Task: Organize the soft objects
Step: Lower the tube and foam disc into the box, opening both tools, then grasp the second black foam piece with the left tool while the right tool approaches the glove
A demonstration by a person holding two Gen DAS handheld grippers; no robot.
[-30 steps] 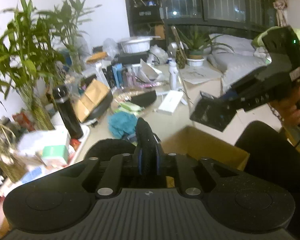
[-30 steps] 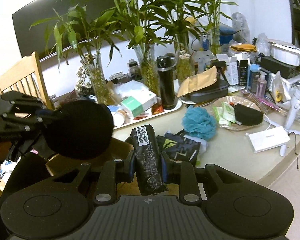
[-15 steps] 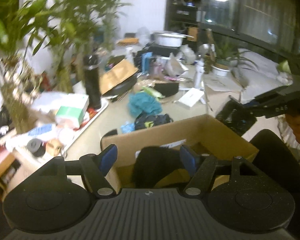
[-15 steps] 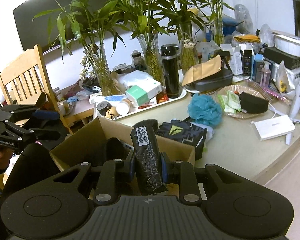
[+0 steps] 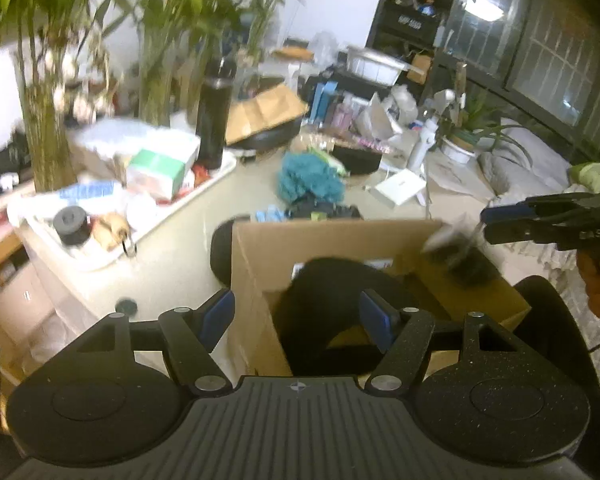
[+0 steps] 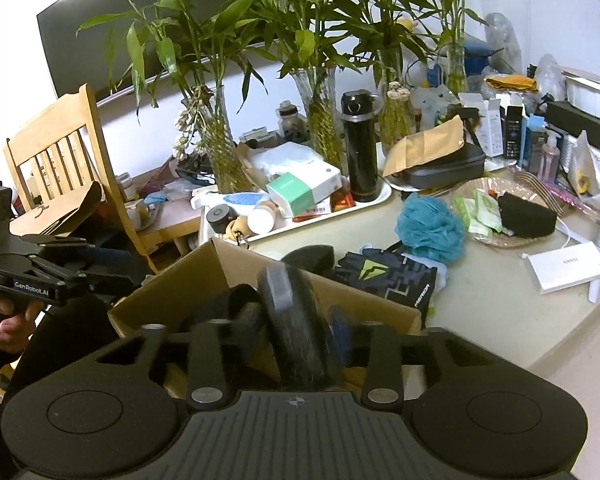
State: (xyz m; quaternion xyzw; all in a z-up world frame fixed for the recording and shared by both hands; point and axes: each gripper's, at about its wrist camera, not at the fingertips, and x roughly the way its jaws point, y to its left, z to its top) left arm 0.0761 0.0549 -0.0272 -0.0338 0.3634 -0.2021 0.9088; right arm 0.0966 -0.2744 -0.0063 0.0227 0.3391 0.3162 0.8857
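Note:
An open cardboard box [image 5: 340, 240] stands at the table's near edge. My left gripper [image 5: 296, 314] hangs open over it, and a black soft pad [image 5: 328, 280] lies inside the box below its blue pads [image 5: 216, 316]. My right gripper [image 6: 296, 332] is over the same box [image 6: 220, 264], jaws opening. Between them a black wrapped roll [image 6: 296, 320] is blurred and slipping down, and no pad presses on it. The left wrist view shows that roll [image 5: 456, 252] under the right gripper [image 5: 504, 220].
On the table beyond the box lie a teal bath pouf [image 6: 430, 228], black gloves [image 6: 388, 276], a round black pad [image 6: 312, 254] and a black sponge [image 6: 526, 216] on a plate. A cluttered tray [image 6: 382, 194] with a black bottle [image 6: 360, 156], vases of bamboo and a wooden chair [image 6: 52, 152] stand behind.
My left gripper opened and let the black pad drop into the box, then sank a little. My right gripper's jaws spread, and the black roll slides down out of them.

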